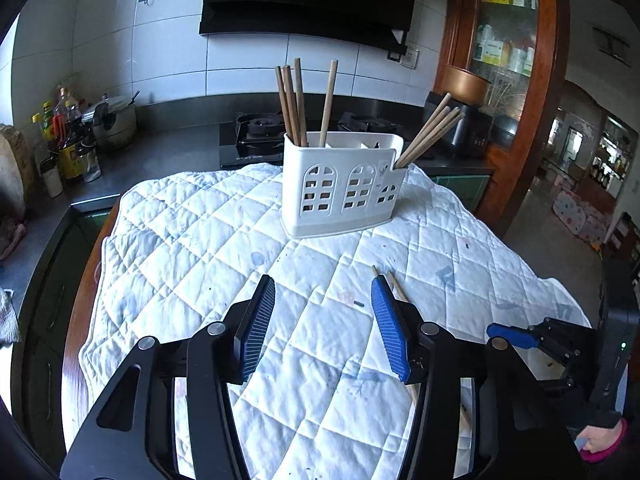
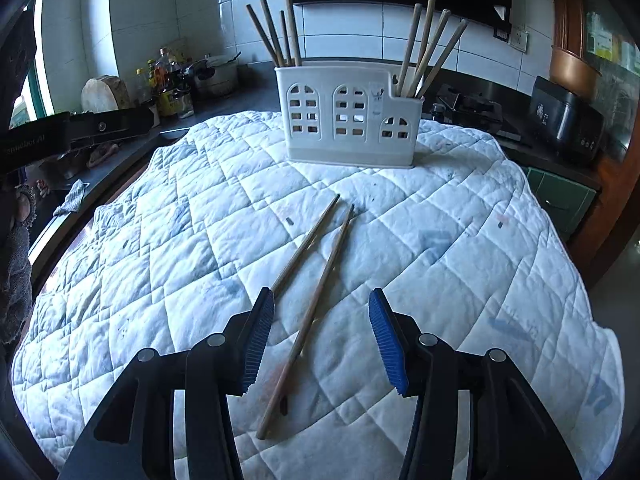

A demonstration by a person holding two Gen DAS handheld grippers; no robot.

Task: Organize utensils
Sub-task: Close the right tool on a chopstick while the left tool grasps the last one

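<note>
Quilted cloth (image 2: 400, 240) over the table: white fabric, matt, stitched in diamonds, wrinkled, faintly stained. On the quilted cloth, utensil holder (image 2: 348, 120): off-white plastic, smooth, slight sheen, pierced window cutouts. Chopsticks in the holder (image 2: 424, 48) and two loose chopsticks (image 2: 316, 276) in front of the holder: bare wood, matt, light brown. Right gripper (image 2: 320, 336) and left gripper (image 1: 322, 322): black matt plastic arms, blue ribbed rubbery pads, shiny metal pivot pins. Behind the holder, wall tiles (image 1: 100, 60): white, glossy. Countertop (image 1: 168, 152): dark, smooth, dull sheen.
</note>
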